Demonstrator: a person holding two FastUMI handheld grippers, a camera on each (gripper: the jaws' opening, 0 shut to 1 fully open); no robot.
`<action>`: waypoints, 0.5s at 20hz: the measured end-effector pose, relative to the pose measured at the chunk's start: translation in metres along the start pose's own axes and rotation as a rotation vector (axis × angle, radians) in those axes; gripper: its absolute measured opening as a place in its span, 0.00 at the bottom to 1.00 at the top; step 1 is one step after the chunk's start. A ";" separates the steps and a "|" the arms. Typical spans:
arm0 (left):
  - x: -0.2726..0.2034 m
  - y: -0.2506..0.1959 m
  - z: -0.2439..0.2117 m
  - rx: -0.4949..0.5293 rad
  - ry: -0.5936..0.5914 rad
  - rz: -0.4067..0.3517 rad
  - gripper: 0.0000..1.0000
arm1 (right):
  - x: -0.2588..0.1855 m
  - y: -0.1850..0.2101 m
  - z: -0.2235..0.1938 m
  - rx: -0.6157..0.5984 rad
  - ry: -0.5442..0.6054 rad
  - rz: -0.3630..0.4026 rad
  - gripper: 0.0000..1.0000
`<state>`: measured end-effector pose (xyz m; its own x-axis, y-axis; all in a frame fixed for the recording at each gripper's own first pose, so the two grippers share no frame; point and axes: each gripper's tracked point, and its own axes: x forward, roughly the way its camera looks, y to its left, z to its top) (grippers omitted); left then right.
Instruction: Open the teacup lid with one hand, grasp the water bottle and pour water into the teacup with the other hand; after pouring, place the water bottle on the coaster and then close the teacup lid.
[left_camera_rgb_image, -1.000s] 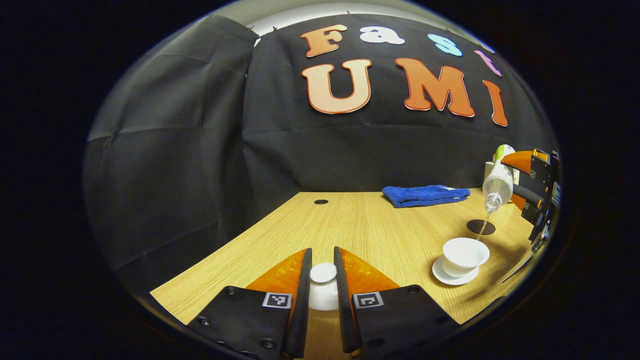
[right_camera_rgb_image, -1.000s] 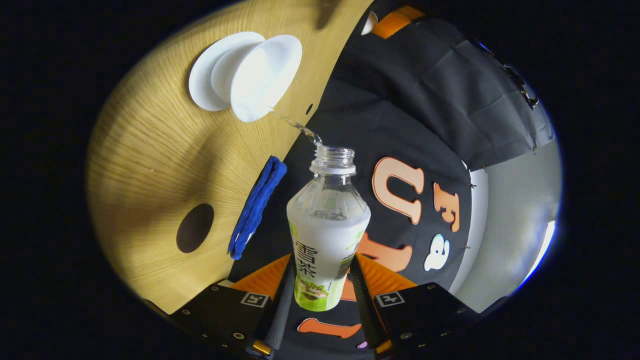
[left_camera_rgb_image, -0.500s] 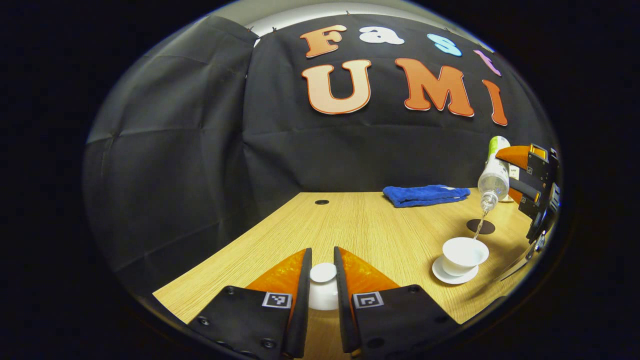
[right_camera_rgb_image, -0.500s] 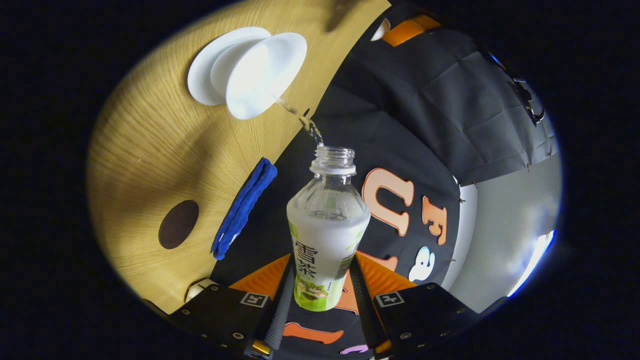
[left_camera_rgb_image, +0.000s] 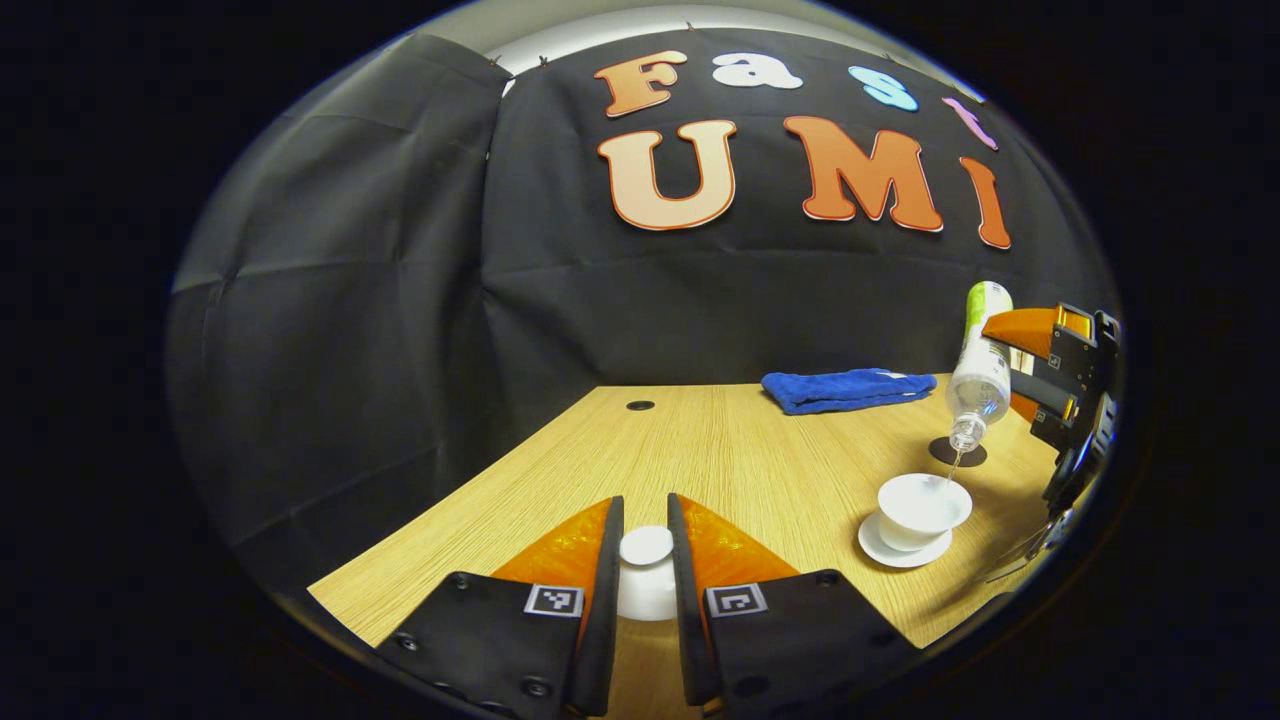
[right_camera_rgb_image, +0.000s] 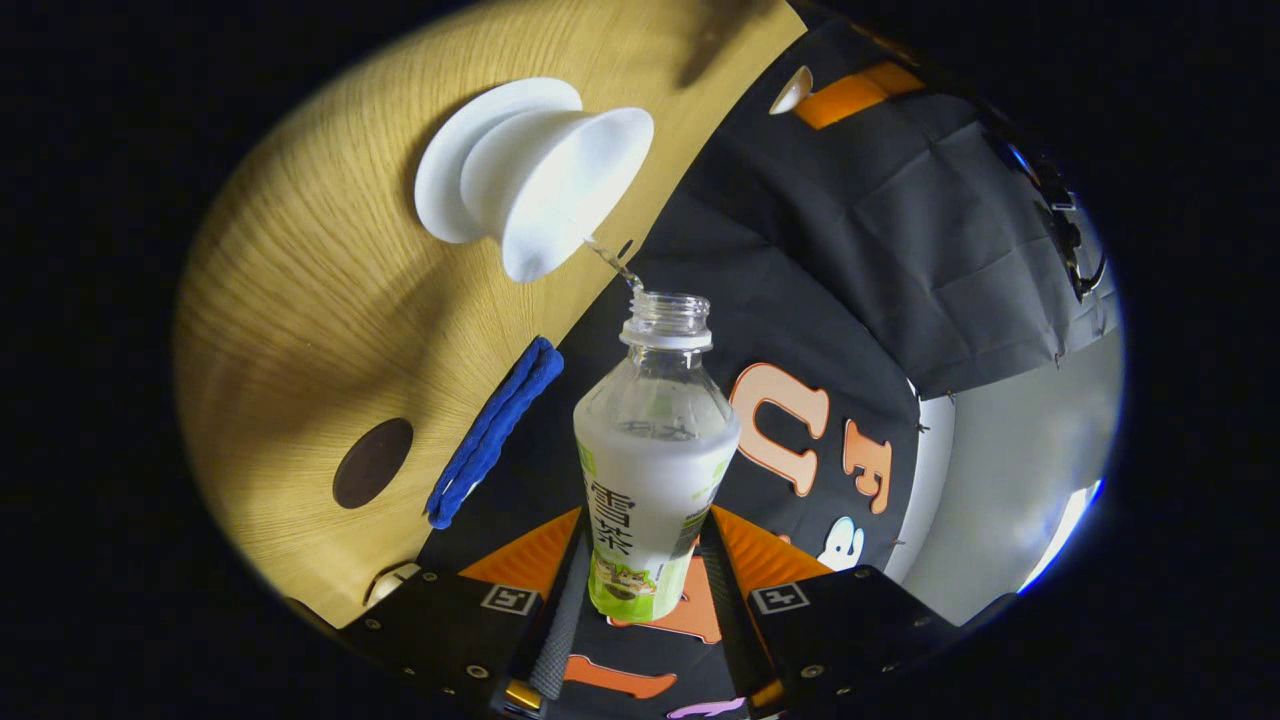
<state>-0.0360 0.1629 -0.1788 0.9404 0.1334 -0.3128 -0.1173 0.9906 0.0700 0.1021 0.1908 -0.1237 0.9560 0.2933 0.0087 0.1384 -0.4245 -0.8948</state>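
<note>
Black cloth walled the booth behind a wooden table (left_camera_rgb_image: 740, 460) that took up the lower half of my left gripper view. At the bottom centre of that view I had the left gripper (left_camera_rgb_image: 646, 575) clamped on the lid (left_camera_rgb_image: 646, 570), both fingers pressing its sides, low over the near edge of the table. At lower right stood the cup (left_camera_rgb_image: 922, 508) on its saucer (left_camera_rgb_image: 898, 555), uncovered. Just above it, at the right edge, the right gripper (left_camera_rgb_image: 1050, 390) held the bottle (left_camera_rgb_image: 978, 370) tipped neck-down, a thin stream falling from its mouth into the cup. The coaster (left_camera_rgb_image: 958, 453) lay just behind the cup, bare. A blue towel (left_camera_rgb_image: 848, 389) sat folded near the far edge.

In my right gripper view the bottle (right_camera_rgb_image: 650, 450) filled the centre, its lower body squeezed between both fingers (right_camera_rgb_image: 560, 620) at the bottom. The stream ran from its open mouth to the cup (right_camera_rgb_image: 560, 190) at upper left. The coaster (right_camera_rgb_image: 372, 463) showed at left, with the towel (right_camera_rgb_image: 495, 430) beside it.
</note>
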 end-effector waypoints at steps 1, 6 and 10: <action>0.000 -0.001 0.002 0.001 -0.002 -0.002 0.31 | -0.001 0.000 0.001 -0.004 -0.004 -0.005 0.63; -0.002 -0.002 0.005 0.006 -0.008 -0.003 0.30 | -0.002 -0.004 0.003 -0.043 -0.027 -0.043 0.63; -0.002 -0.005 0.004 0.004 -0.001 -0.007 0.30 | -0.002 -0.008 -0.003 -0.055 -0.019 -0.075 0.63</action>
<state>-0.0360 0.1572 -0.1749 0.9415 0.1268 -0.3123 -0.1098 0.9914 0.0714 0.0996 0.1905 -0.1153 0.9374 0.3421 0.0656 0.2238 -0.4471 -0.8660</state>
